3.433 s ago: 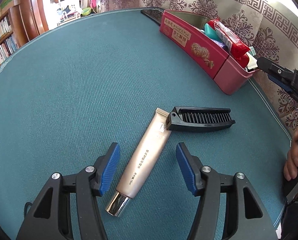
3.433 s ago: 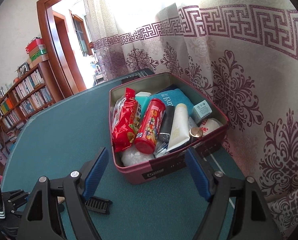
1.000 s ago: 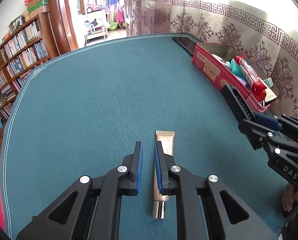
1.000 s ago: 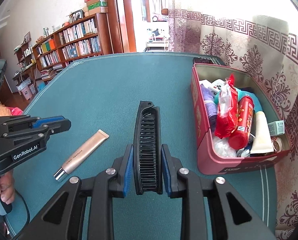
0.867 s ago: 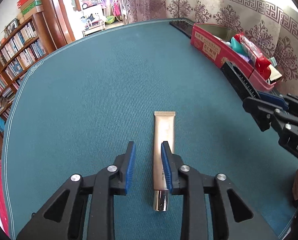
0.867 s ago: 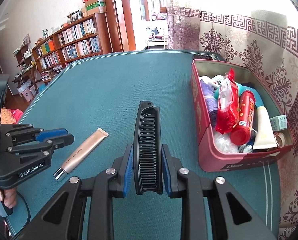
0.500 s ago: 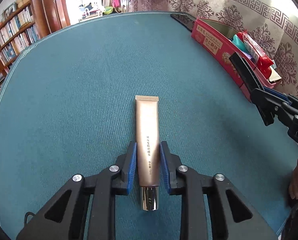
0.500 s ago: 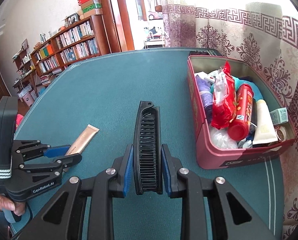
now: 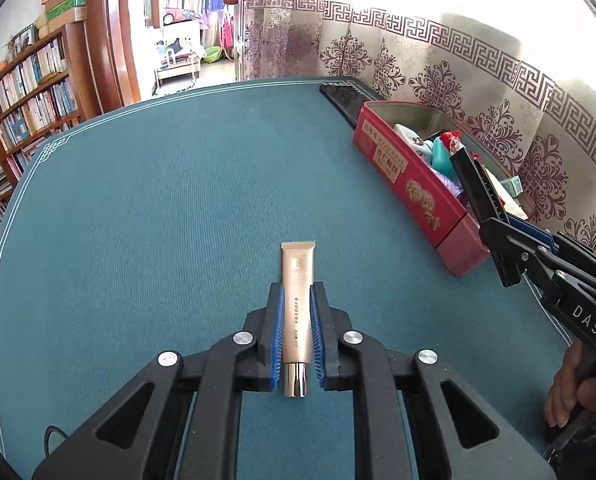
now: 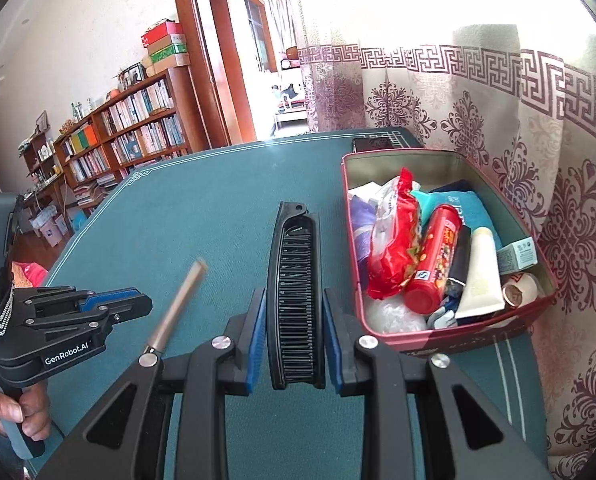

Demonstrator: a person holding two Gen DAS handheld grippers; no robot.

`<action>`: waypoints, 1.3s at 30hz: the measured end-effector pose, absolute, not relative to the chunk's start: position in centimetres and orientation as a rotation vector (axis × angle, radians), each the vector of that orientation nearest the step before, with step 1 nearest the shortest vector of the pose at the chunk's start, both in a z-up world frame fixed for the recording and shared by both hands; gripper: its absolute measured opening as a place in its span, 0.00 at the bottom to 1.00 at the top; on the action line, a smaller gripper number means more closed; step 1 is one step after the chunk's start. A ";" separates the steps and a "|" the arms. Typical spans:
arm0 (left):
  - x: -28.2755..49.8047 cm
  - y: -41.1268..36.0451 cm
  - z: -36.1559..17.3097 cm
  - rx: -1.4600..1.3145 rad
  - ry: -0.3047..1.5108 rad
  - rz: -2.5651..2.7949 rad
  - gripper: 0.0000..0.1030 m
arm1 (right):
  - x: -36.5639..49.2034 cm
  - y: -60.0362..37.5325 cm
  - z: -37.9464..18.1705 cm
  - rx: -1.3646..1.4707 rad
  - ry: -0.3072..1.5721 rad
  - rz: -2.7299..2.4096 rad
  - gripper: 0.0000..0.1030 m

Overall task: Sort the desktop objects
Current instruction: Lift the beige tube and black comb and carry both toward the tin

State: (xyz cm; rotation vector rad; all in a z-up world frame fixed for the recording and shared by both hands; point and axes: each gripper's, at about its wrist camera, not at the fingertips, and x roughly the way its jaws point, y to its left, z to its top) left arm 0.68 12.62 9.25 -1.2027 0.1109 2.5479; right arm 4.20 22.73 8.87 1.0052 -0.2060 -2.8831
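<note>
Our left gripper (image 9: 297,334) is clenched on the gold tube (image 9: 297,308), blue pads against its sides, the silver cap toward the camera and the crimped end pointing away over the teal table (image 9: 158,220). Dark print runs along the tube, too small for us to read. Our right gripper (image 10: 293,334) grasps the black folding comb (image 10: 295,300) lengthwise, teeth facing up, its hinged end reaching past the fingertips.

Seen from the right wrist, the left gripper's body carries the lettering "GenRobot.AI", and a hand (image 10: 12,410) wraps its handle. From the left wrist, we read "DAS" on the right gripper's body, with another hand (image 9: 570,392) below it.

Just right of the comb stands the red tin (image 10: 458,340), open and crowded: a red snack bag (image 10: 392,240), a red canister (image 10: 436,260) with printed graphics, a white tube (image 10: 480,276), a small pale green box (image 10: 518,254) and a teal item behind them. Only the left wrist view shows the tin's long outer wall (image 9: 418,196), with a cream label of red characters and a gold flower. Only the right wrist view looks down into the contents.

A dark phone (image 9: 344,98) lies flat beyond the tin. A patterned curtain (image 10: 498,120) hangs right behind the table; bookshelves (image 10: 130,128) line the far wall.

In the right wrist view the gold tube appears blurred, tilted up off the cloth.
</note>
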 end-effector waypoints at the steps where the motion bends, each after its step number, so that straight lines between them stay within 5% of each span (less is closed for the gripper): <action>1: 0.7 13.0 9.6 -1.191 0.115 2.544 0.14 | 4.1 23.1 9.0 1.002 -0.212 -2.893 0.29; 8: 0.2 14.9 9.7 -1.201 0.182 2.510 0.14 | 4.3 24.8 9.5 0.972 -0.256 -2.932 0.29; 9: 0.3 14.7 9.3 -1.227 0.193 2.511 0.19 | 4.4 24.9 9.5 0.972 -0.257 -2.934 0.29; 12: 0.5 13.5 7.5 -1.307 0.213 2.550 0.58 | 4.6 25.1 9.2 0.974 -0.258 -2.935 0.29; 13: 0.5 13.1 6.9 -1.327 0.211 2.564 0.63 | 4.5 25.3 9.0 0.977 -0.268 -2.932 0.29; 20: -0.3 13.6 4.1 -1.403 0.235 2.496 0.63 | 4.5 25.6 9.1 0.967 -0.308 -2.941 0.29; 24: -0.8 14.3 3.9 -1.394 0.247 2.480 0.25 | 4.8 25.6 9.6 0.942 -0.303 -2.953 0.29; 39: -1.3 16.9 11.6 -1.117 0.114 2.531 0.24 | 5.2 29.2 10.4 0.888 -0.411 -3.067 0.29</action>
